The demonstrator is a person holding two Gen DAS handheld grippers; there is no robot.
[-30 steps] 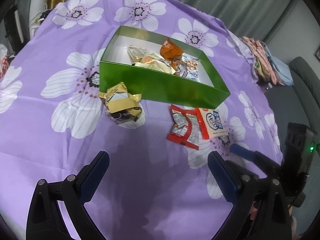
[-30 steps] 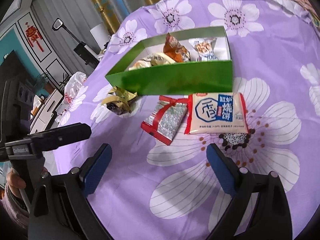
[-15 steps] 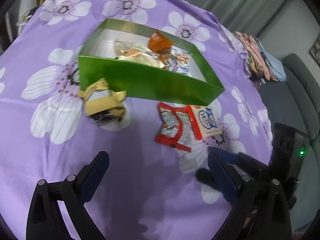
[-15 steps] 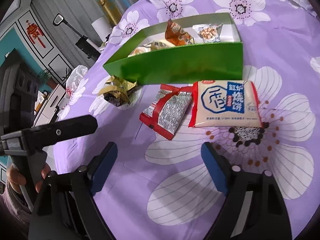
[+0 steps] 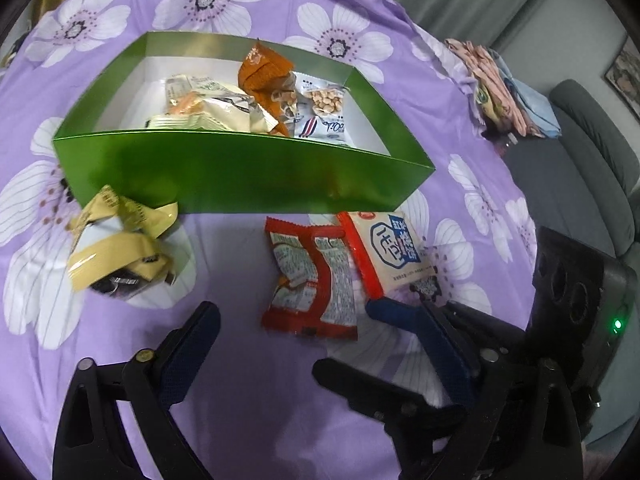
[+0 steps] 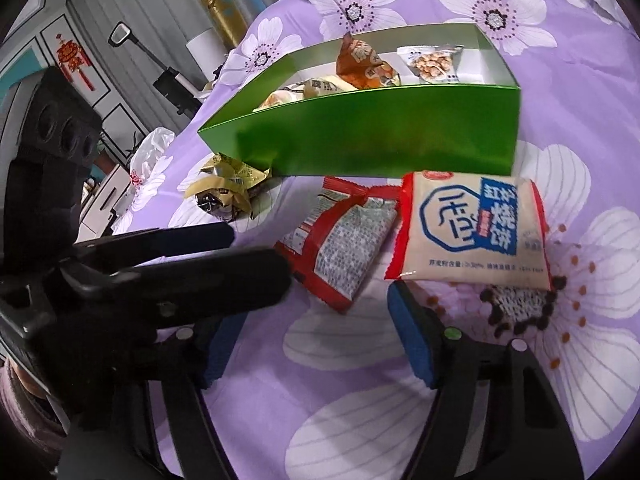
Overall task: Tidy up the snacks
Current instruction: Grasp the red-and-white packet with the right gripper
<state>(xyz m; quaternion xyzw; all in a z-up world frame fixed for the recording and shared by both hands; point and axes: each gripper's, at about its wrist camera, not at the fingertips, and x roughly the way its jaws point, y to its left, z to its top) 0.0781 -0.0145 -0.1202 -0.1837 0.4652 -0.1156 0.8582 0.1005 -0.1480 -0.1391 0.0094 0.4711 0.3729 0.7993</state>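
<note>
Snack packets lie on a purple flower-print cloth (image 5: 248,392) covering the worktop: a red foil packet (image 5: 310,280) beside a cream-and-red biscuit packet (image 6: 470,228), both just in front of a shiny green cardboard box (image 5: 240,172) holding more snacks. Left gripper (image 5: 316,340) and right gripper (image 6: 316,344) hover over them, jaws closing with nothing between the pads. A crumpled yellow wrapper (image 5: 120,248) lies by the box corner.
</note>
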